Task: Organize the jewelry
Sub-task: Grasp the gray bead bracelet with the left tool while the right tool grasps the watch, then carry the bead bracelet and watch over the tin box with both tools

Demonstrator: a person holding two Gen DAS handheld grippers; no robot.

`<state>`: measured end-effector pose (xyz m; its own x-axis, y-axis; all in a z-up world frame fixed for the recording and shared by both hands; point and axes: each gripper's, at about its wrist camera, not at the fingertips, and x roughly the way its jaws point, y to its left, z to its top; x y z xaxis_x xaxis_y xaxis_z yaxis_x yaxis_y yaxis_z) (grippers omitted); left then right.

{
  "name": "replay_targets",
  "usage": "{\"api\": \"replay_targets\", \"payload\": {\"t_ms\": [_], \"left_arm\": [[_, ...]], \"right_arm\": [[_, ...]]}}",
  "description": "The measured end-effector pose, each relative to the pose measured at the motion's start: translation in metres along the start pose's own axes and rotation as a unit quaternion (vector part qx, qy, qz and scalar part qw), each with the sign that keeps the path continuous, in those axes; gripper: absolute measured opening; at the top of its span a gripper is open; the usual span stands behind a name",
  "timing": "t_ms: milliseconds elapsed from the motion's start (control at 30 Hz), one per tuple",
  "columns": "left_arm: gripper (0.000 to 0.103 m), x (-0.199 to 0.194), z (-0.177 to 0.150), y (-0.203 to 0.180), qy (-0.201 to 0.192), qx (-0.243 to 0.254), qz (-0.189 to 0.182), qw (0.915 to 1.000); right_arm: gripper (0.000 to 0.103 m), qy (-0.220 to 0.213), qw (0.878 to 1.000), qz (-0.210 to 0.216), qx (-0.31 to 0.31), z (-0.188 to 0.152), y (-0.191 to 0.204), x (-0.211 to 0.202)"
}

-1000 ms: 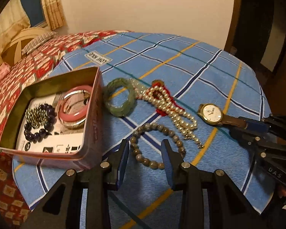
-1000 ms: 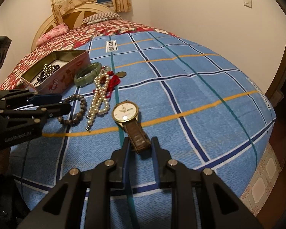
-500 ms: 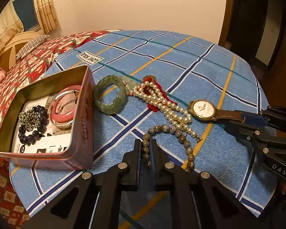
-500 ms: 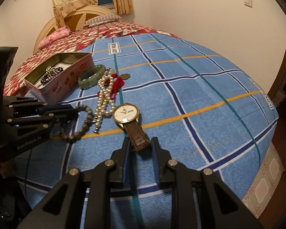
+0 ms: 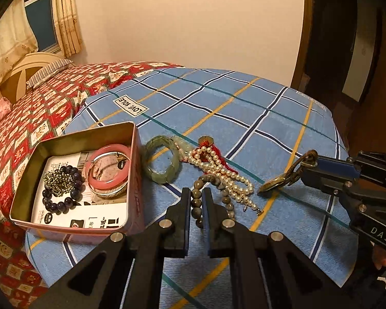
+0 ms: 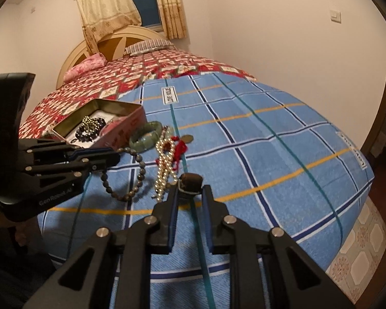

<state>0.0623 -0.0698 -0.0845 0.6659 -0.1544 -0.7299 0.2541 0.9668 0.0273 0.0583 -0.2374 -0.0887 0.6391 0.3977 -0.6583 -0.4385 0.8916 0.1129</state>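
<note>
Both tongs have jewelry lifted off the bed, the tin waiting at the left.

The open tin sits at the left, holding a pink bangle and dark beads. Just right of it, the left tongs are clamped tight on the grey bead bracelet, its loop hanging down toward the blue checked blanket. Farther right, the right tongs are closing on the watch strap, the dial dangling. The left tongs are nearer the tin, which lies just to their left.
</note>
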Motion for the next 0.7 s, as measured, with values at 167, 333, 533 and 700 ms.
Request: {"api": "replay_targets", "payload": {"t_ms": [167, 333, 533, 700], "left_arm": [[0.007, -0.003, 0.002, 0.004, -0.004, -0.006, -0.002, 1.0000], [0.007, 0.000, -0.001, 0.010, 0.000, -0.014, -0.002, 0.9999], [0.007, -0.001, 0.000, 0.012, -0.003, -0.021, -0.008, 0.9997], [0.007, -0.003, 0.002, 0.013, -0.007, -0.022, -0.008, 0.9997]], "right_arm": [[0.011, -0.002, 1.000, 0.001, -0.010, 0.008, 0.006, 0.001], [0.008, 0.016, 1.000, -0.001, -0.013, 0.011, 0.007, 0.014], [0.007, 0.017, 1.000, 0.000, -0.019, 0.009, 0.009, 0.014], [0.038, 0.040, 0.999, -0.020, -0.005, 0.012, 0.000, 0.030]]}}
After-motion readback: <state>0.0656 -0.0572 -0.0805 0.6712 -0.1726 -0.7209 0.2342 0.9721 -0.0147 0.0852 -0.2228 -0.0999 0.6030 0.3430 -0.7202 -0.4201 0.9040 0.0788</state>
